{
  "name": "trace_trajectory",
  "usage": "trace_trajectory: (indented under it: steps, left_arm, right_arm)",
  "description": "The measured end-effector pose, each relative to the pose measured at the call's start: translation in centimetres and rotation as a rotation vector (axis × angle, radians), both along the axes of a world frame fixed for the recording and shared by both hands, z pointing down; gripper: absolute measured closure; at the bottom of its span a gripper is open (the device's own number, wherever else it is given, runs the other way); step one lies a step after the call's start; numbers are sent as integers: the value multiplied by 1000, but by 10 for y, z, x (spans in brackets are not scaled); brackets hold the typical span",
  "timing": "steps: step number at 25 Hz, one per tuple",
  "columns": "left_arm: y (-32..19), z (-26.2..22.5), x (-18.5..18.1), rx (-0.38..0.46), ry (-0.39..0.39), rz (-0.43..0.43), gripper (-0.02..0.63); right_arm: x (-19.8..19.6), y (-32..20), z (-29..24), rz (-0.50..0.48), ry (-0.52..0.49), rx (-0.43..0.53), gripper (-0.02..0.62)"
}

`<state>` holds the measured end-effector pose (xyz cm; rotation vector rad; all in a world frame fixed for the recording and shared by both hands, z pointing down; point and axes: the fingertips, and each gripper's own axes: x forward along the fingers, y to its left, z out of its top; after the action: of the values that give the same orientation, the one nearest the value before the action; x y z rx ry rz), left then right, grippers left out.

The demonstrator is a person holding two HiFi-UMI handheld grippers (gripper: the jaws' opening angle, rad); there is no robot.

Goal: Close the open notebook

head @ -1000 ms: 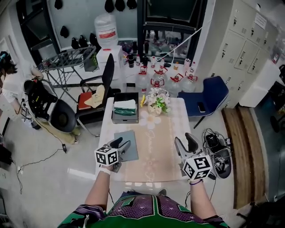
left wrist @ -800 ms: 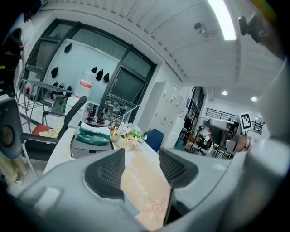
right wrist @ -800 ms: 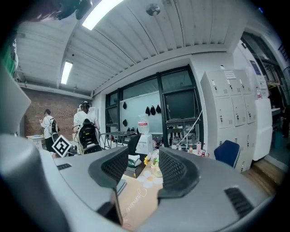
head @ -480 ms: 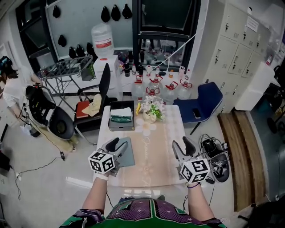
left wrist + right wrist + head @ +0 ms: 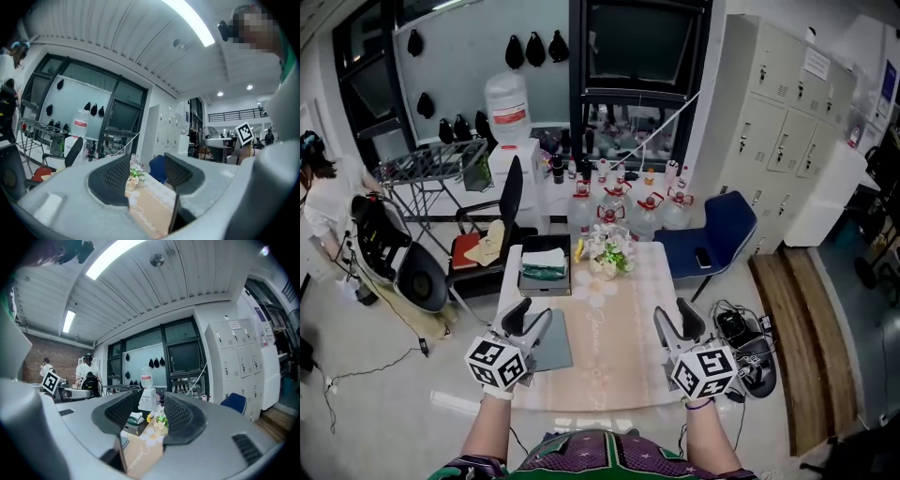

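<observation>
Grey notebook (image 5: 555, 342), shut and flat on the near left part of the table (image 5: 619, 370), its long axis running from the near edge toward the far edge and leaning slightly left. Only the head view shows it, partly hidden behind the left gripper (image 5: 528, 317), whose fingers stand above its left edge without touching it. The gripper views look level over the table to the flowers (image 5: 136, 173), and show the left gripper's wide-apart fingers (image 5: 117, 177) closing on nothing, and the right gripper (image 5: 151, 416), well right of the notebook, spread and empty.
</observation>
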<state>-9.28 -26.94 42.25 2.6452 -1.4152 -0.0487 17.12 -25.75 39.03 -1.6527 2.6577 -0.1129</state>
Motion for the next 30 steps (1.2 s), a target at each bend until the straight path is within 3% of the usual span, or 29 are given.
trace_trajectory:
  steps: [11,21,30]
  left_arm:
    - [5,-33,22,69,-4,-37,373]
    - [12,-47,57,97,-3,-74,376]
    - [8,-51,52,105,-12,-26,377]
  right_arm:
    - [13,-1,-16,-32,9,25,393]
    - [48,-3,-18,-68,39,28,393]
    - [39,-2,-18,-56,30,30,393]
